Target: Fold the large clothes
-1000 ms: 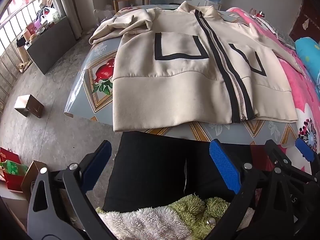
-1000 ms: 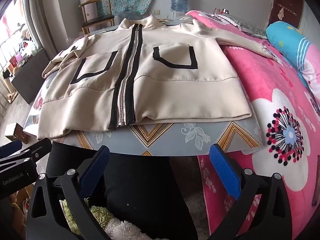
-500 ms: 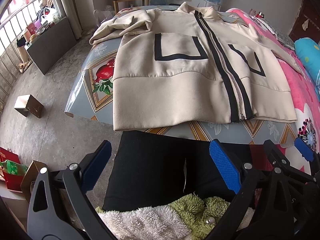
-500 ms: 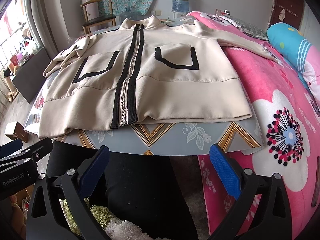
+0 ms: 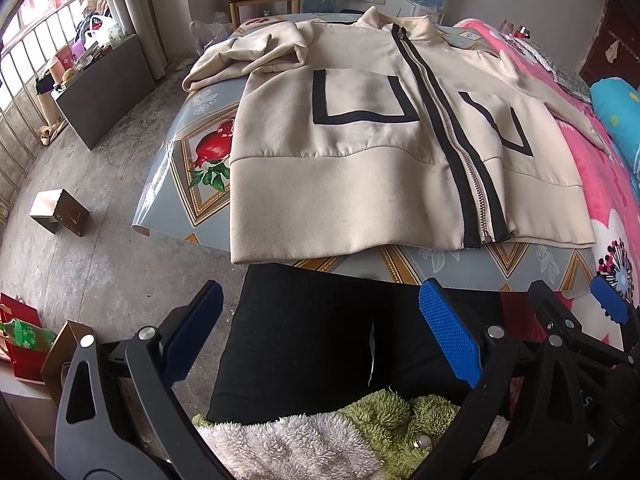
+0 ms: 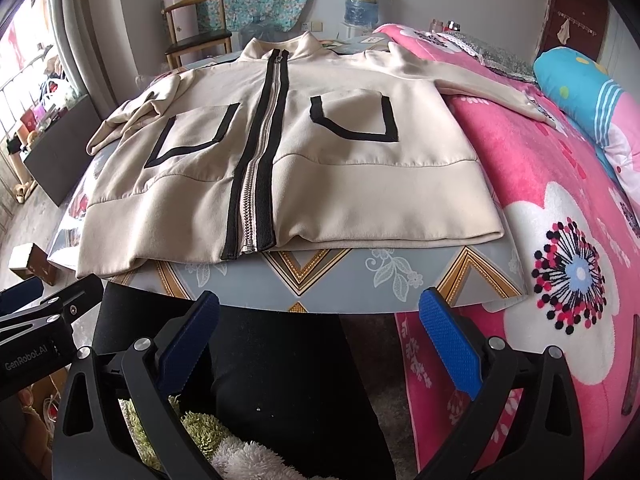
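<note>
A cream zip jacket (image 5: 360,168) (image 6: 320,168) with black zipper bands and black-edged pockets lies flat, front up, on a table covered by a patterned plastic cloth (image 5: 188,184) (image 6: 340,276). Its hem faces me; one sleeve is bunched at the far left, the other stretches right onto a pink blanket. My left gripper (image 5: 320,332) hangs open below the table's near edge, over a person's black-clad legs. My right gripper (image 6: 320,336) is open too, short of the hem, nothing between its blue pads.
A pink flowered blanket (image 6: 560,200) covers the bed right of the table, with a blue pillow (image 6: 580,80) behind. A wooden chair (image 6: 196,36) and a water bottle (image 6: 362,0) stand at the back. A small box (image 5: 60,212) sits on the concrete floor at left.
Both grippers have crept slightly forward toward the jacket's hem; they stay open. The jacket has not moved.
</note>
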A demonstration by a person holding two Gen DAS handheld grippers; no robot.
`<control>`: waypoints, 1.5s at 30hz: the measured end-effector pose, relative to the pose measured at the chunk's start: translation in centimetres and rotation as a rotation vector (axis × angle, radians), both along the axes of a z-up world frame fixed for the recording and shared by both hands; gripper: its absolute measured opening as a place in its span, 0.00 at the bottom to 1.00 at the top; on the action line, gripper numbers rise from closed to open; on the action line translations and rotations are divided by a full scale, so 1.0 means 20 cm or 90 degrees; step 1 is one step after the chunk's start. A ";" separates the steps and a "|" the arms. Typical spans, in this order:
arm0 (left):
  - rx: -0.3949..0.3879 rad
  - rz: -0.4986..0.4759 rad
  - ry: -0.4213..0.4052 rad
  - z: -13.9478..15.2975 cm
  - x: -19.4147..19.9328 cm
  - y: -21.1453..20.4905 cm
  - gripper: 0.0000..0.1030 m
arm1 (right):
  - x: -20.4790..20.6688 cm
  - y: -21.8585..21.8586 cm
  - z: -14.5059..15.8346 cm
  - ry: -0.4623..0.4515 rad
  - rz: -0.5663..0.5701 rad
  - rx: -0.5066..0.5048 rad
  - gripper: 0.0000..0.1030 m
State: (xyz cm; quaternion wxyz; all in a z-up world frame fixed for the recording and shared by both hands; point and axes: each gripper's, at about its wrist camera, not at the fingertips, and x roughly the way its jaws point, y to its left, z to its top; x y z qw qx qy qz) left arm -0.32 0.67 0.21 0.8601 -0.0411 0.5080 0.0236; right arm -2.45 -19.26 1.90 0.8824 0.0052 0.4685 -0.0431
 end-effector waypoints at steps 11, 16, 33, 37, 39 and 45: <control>0.000 0.002 -0.005 0.02 0.00 0.01 0.92 | 0.00 0.00 0.02 -0.005 0.001 -0.001 0.95; 0.001 0.002 -0.006 0.02 0.00 0.01 0.92 | 0.00 0.00 0.02 -0.007 0.002 -0.002 0.95; 0.001 0.003 -0.007 0.03 0.00 0.00 0.92 | 0.01 0.00 0.03 -0.009 0.001 -0.001 0.95; 0.001 0.002 -0.008 0.02 0.00 0.00 0.92 | 0.01 0.00 0.03 -0.009 0.001 -0.002 0.95; 0.001 0.003 -0.007 0.03 0.00 0.00 0.92 | 0.01 0.00 0.03 -0.008 0.000 -0.002 0.95; 0.002 0.007 -0.005 0.00 0.01 0.02 0.92 | 0.01 -0.01 0.03 -0.014 -0.003 -0.008 0.95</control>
